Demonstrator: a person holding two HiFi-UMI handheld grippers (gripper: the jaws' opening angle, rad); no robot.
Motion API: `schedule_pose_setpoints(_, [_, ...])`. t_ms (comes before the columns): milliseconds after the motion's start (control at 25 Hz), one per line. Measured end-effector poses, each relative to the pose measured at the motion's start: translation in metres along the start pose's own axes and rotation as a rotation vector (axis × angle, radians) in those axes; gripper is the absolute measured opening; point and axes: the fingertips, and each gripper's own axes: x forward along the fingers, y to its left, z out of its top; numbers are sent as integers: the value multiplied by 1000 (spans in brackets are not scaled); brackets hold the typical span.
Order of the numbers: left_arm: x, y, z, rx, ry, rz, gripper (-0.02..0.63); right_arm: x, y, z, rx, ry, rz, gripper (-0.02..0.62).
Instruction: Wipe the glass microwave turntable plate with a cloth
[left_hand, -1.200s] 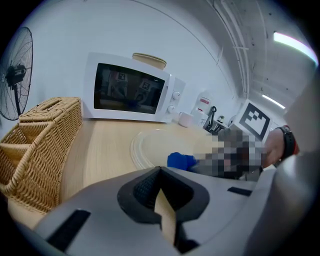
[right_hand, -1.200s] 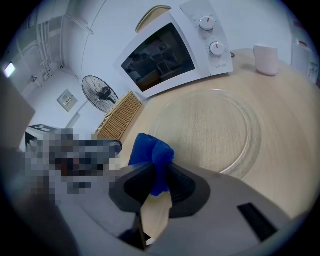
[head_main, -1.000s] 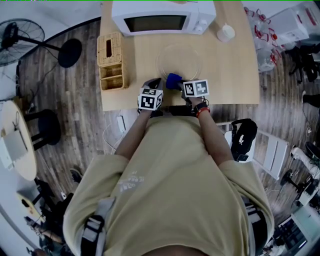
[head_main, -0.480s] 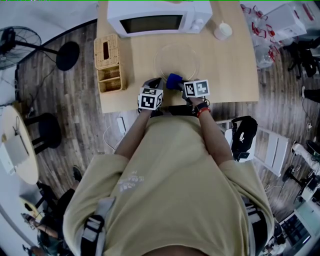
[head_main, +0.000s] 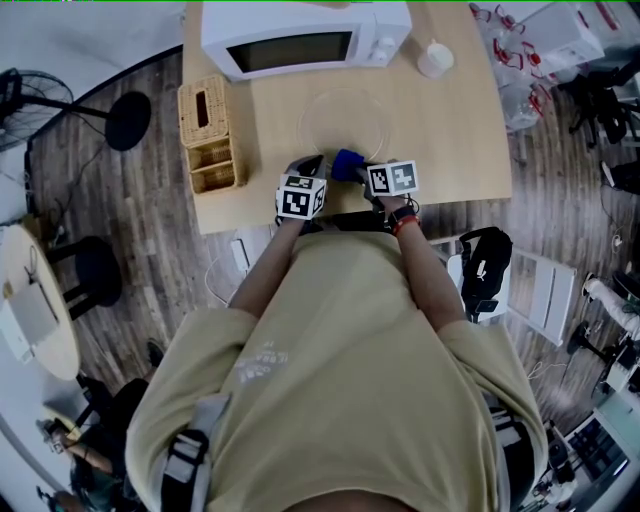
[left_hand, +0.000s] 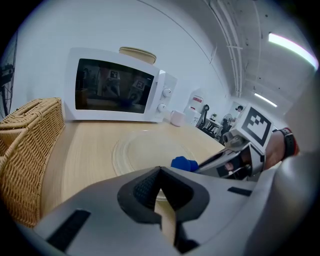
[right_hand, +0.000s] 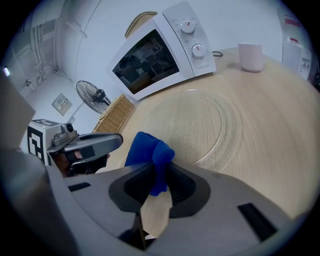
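Nearest, the left gripper (head_main: 314, 162) is clenched on nothing, tips meeting by the near rim of the glass turntable plate (head_main: 345, 118). At its 3 o'clock the right gripper (head_main: 352, 168) is grasping a bunched blue cloth (head_main: 345, 160) at that rim; contact with the glass is unclear. The plate lies flat on the surface (head_main: 455, 140). At the plate's 9 o'clock stands a wicker box (head_main: 208, 135), its compartments' contents too small to tell. At 12 o'clock the closed microwave (head_main: 300, 40) is cut off by the frame; at 2 o'clock stands a white cup (head_main: 433, 60), its inside unseen

White microwave (head_main: 300, 40), wicker basket (head_main: 207, 135) beside it (cup (head_main: 435, 60) on the other side).
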Motion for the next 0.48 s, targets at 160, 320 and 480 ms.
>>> schedule_pose_setpoints(160, [8,-5,4,5,7,-17,17,-4,-7,1,7,2,-10,89])
schedule_pose_setpoints(320, [18,-14,9,13,5,-35,17,-10,-17,1,15,-2,-20,89])
schedule_pose_setpoints(480, [26,-20,15,20,6,-50,17,-15,-27,3,26,-6,-27,89])
